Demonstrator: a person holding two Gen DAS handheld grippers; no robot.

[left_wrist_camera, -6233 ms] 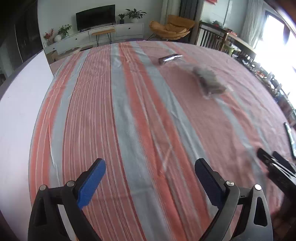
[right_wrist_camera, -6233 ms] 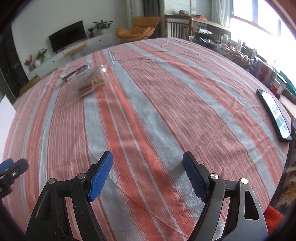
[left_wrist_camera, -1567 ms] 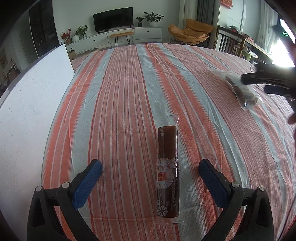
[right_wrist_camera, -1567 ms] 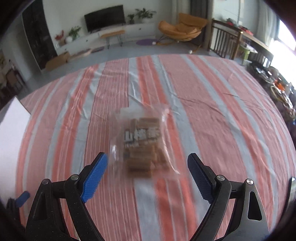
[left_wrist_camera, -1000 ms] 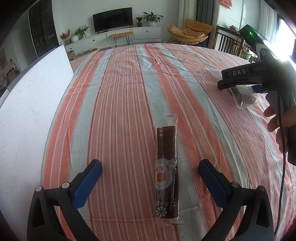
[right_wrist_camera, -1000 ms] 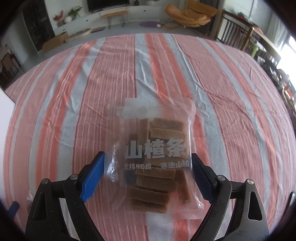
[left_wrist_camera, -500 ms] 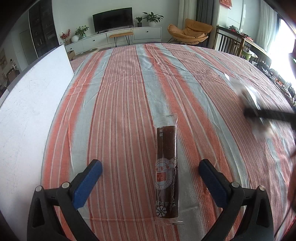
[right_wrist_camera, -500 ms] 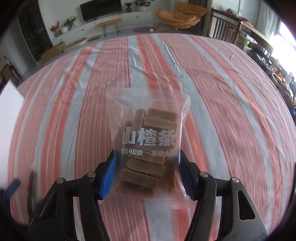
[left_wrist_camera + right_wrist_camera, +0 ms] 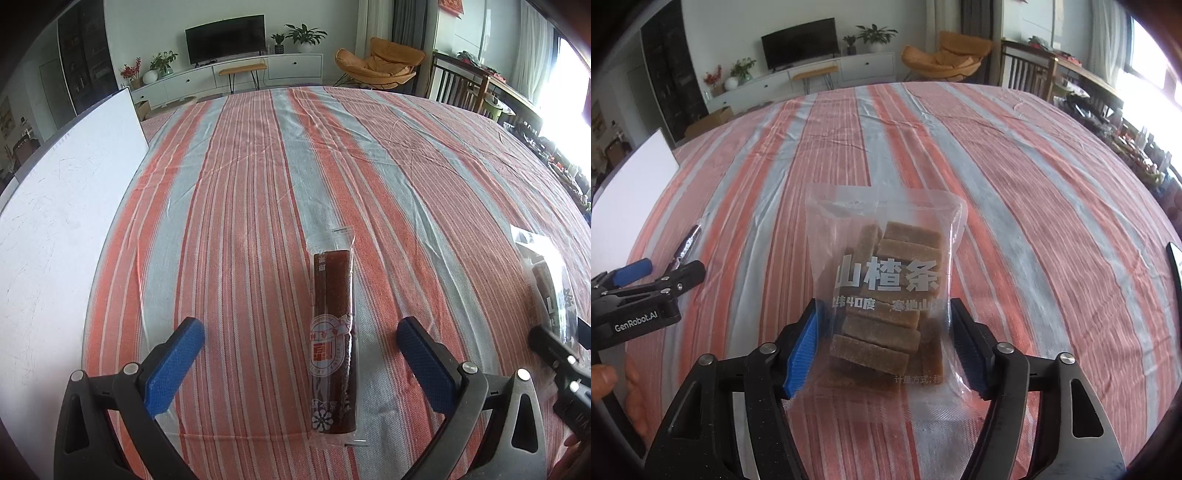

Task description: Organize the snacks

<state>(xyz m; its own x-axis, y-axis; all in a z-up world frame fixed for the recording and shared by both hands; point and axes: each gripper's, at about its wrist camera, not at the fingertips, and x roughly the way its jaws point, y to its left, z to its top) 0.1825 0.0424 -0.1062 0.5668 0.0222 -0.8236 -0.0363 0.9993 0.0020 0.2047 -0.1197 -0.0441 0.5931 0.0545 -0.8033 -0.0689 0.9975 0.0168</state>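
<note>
From the left wrist, the left tongs [image 9: 299, 365] are wide open and empty above the long brown snack stick [image 9: 332, 343] lying on the striped desk [image 9: 236, 192]. From the right wrist, the right tongs [image 9: 886, 343] squeeze the clear bag of snack bars [image 9: 886, 295] after letting out a little. It looks best to set the bag down softly just beside the stick, then let go.

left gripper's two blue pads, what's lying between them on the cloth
In the left wrist view, a long dark snack bar in clear wrap lies between the open left gripper pads, touching neither.
</note>
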